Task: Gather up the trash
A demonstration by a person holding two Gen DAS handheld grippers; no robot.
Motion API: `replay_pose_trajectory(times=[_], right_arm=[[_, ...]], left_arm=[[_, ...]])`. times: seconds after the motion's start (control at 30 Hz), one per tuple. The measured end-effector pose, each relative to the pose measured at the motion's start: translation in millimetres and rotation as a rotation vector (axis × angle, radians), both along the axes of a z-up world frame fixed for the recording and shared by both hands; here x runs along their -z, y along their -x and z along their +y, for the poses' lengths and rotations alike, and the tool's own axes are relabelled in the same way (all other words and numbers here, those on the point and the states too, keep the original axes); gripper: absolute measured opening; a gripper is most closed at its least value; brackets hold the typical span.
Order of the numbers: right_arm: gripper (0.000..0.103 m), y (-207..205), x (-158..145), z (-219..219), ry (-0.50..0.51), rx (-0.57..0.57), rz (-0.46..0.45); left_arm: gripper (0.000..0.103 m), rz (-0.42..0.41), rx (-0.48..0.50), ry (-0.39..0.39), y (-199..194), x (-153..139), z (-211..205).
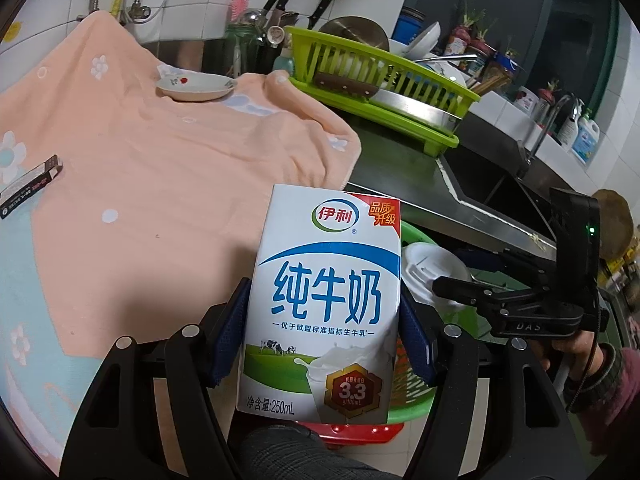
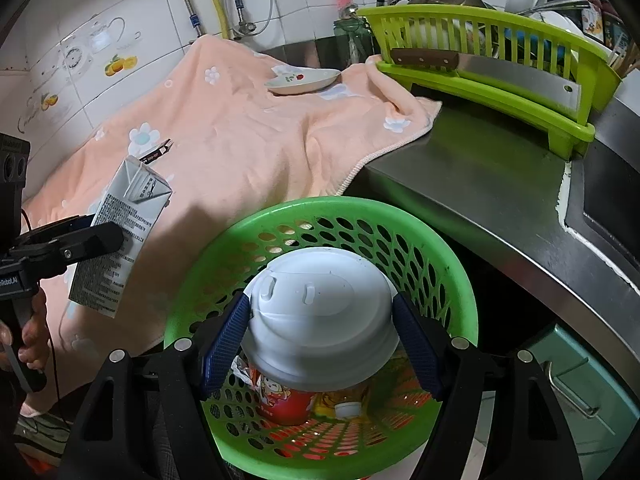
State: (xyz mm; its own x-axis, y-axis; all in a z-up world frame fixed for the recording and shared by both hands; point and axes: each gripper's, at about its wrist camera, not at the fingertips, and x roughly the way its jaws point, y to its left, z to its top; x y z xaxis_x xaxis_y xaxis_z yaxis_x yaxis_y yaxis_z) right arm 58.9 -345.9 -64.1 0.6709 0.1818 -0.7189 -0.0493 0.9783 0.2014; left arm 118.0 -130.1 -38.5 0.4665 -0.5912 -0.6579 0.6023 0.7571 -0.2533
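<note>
My left gripper (image 1: 322, 332) is shut on a white and blue milk carton (image 1: 324, 300), held upright over the edge of the towel-covered counter; the carton also shows in the right wrist view (image 2: 120, 236). My right gripper (image 2: 320, 340) is shut on a white lidded cup (image 2: 320, 316) and holds it over the green perforated trash basket (image 2: 440, 264). The cup also shows in the left wrist view (image 1: 432, 268). Inside the basket lie a red cup (image 2: 286, 404) and other wrappers. A small dark box (image 1: 30, 180) lies on the towel at the left.
An orange flowered towel (image 1: 168, 152) covers the counter, with a small dish (image 1: 196, 86) on it. A lime dish rack (image 2: 500, 68) holding a cleaver (image 2: 492, 70) stands on the steel counter (image 2: 480, 184). The sink (image 1: 492, 184) is at the right.
</note>
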Motion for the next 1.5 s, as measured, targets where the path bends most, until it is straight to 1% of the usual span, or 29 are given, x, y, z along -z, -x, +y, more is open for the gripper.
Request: replay_pose_trajectory(times=[0.17, 0.4, 0.57, 0.93, 1.07, 1.5], right_arm=[[0.071, 2, 5, -4, -0.004, 0.009, 0.008], [0.071, 6, 10, -12, -0.013, 0.028, 0.015], [0.071, 9, 15, -17, -0.027, 0.04, 0.022], [0.072, 8, 26, -26, -0.064, 0.045, 0.041], [0.075, 10, 27, -27, -0.068, 0.049, 0.037], [0.076, 14, 22, -30, -0.074, 0.053, 0.028]], left_arm=[[0.067, 0.014, 0.013, -0.008, -1, 5, -6], [0.067, 0.032, 0.036, -0.038, -4, 14, -21], [0.067, 0.051, 0.04, -0.045, -10, 19, -30], [0.068, 0.063, 0.041, -0.087, -21, 25, -50], [0.069, 0.065, 0.041, -0.089, -24, 25, -55], [0.07, 0.073, 0.05, -0.119, -31, 26, -70]])
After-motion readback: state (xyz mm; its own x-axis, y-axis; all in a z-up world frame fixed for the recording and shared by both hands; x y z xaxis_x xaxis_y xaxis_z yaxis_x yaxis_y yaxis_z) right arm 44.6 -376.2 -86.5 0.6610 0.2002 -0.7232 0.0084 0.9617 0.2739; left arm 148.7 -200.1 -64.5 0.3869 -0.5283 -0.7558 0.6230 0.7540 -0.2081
